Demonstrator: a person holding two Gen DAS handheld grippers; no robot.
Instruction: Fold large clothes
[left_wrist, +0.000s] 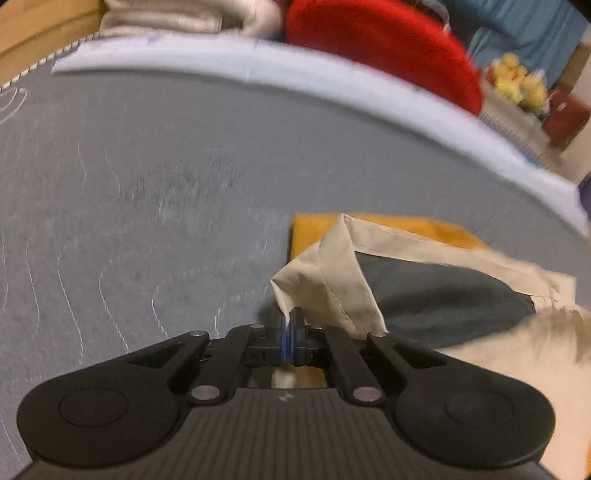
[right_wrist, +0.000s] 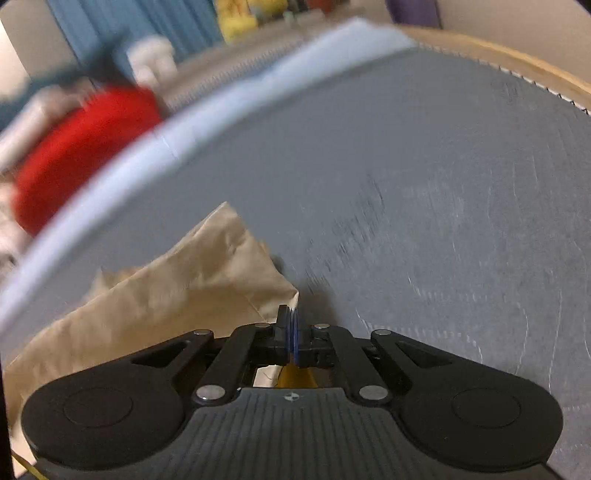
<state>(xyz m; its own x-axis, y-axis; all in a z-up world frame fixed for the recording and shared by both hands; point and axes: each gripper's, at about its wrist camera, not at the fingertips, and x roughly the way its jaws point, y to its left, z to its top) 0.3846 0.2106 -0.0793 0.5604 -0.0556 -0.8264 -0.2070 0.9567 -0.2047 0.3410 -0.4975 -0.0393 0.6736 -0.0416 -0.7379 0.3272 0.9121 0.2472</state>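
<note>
The cream garment (left_wrist: 332, 273) is lying on the grey quilted bed cover (left_wrist: 147, 206), with a dark panel and a mustard-yellow part showing just beyond and to the right of the left gripper (left_wrist: 291, 317). That gripper's jaws are pressing together on a cream corner of the cloth, which is rising in a peaked fold straight ahead of the blue pads. In the right wrist view the same garment (right_wrist: 177, 288) is spreading out to the left of the right gripper (right_wrist: 291, 314), whose jaws are also sitting closed, pinching the cloth's edge right at the tips. Beyond both sets of jaws a pale blue sheet edge (left_wrist: 332, 70) is running across, and past it a red cushion (left_wrist: 380, 40) is lying blurred.
</note>
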